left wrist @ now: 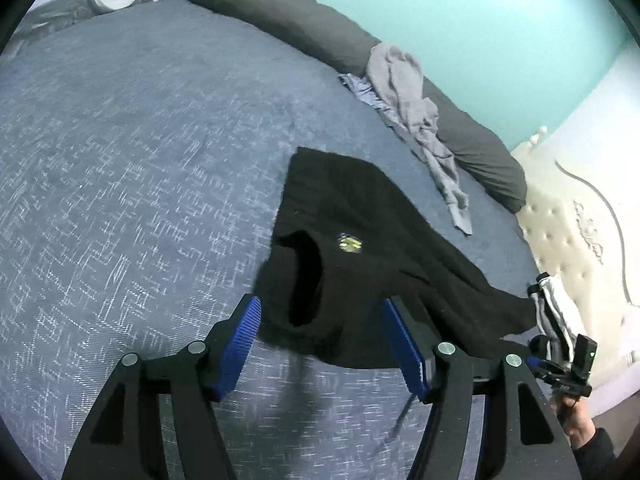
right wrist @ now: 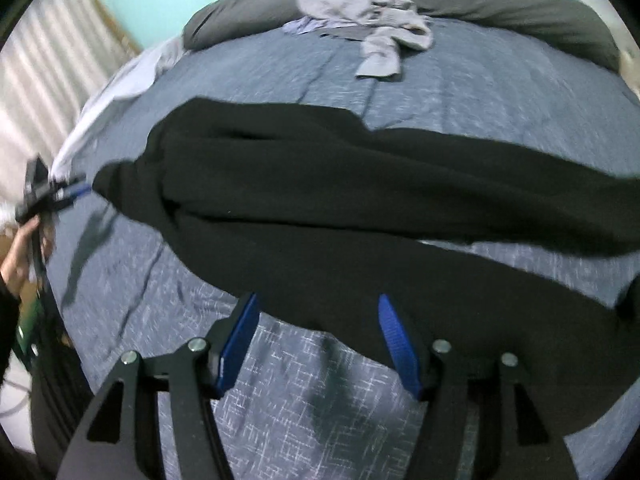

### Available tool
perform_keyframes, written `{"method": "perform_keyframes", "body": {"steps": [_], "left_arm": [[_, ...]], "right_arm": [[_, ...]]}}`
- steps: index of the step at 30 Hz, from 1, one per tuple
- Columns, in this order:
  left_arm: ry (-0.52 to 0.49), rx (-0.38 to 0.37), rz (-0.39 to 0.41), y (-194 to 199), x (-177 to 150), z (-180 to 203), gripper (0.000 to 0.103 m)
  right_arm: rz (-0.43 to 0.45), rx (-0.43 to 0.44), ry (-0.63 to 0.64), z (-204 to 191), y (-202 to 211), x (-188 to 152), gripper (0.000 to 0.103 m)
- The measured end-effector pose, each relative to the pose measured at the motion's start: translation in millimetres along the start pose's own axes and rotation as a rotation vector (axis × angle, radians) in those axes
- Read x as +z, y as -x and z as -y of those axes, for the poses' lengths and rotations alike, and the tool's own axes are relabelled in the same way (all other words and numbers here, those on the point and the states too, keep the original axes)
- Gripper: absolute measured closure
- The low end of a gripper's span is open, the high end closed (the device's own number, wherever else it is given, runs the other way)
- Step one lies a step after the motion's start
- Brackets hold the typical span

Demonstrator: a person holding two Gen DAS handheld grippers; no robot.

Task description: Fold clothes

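Blue-padded and spread wide, the jaws of my left gripper [left wrist: 320, 344] hold nothing; they hover at the collar end of the black sweater [left wrist: 360, 248], which lies spread on the blue bed cover [left wrist: 140, 160]. My right gripper [right wrist: 316, 340] is equally wide and empty, at the sweater's near edge. No fold looks made yet, so I judge the task barely begun. Beyond the sweater, grey clothes [left wrist: 416, 120] lie crumpled against the dark bolster [left wrist: 280, 8], apparently unfolded too.
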State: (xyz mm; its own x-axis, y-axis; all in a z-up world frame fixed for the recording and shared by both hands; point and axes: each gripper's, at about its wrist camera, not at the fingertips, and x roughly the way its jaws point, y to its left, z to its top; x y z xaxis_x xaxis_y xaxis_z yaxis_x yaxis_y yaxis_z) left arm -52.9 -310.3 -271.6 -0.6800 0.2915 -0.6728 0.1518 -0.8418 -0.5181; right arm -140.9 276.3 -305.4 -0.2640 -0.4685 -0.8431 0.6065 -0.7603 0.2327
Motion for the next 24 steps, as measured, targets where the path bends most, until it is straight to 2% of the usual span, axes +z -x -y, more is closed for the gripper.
{"method": "perform_keyframes", "body": {"steps": [3,8,13,17,24], "left_arm": [[-0.019,0.019,0.008,2.2,2.5,1.5,0.035],[-0.042,0.056,0.019,-2.1,21.9,3.7,0.035],[-0.083,0.081,-0.006,-23.5,56.6,12.7,0.035],[-0.121,0.108,-0.042,-52.7,85.1,20.6,0.035],[-0.144,0.146,-0.129,-120.3,127.2,24.4,0.035]], "right_arm": [[0.004,0.0,0.021,1.1,-4.3,11.7,0.04],[0.028,0.007,-0.002,22.9,-13.9,50.2,0.039],[0.044,-0.062,0.02,45.4,-31.6,96.2,0.037],[0.02,-0.118,0.079,61.8,-48.5,122.8,0.035],[-0.032,-0.078,0.16,85.1,-66.6,141.8,0.032]]}}
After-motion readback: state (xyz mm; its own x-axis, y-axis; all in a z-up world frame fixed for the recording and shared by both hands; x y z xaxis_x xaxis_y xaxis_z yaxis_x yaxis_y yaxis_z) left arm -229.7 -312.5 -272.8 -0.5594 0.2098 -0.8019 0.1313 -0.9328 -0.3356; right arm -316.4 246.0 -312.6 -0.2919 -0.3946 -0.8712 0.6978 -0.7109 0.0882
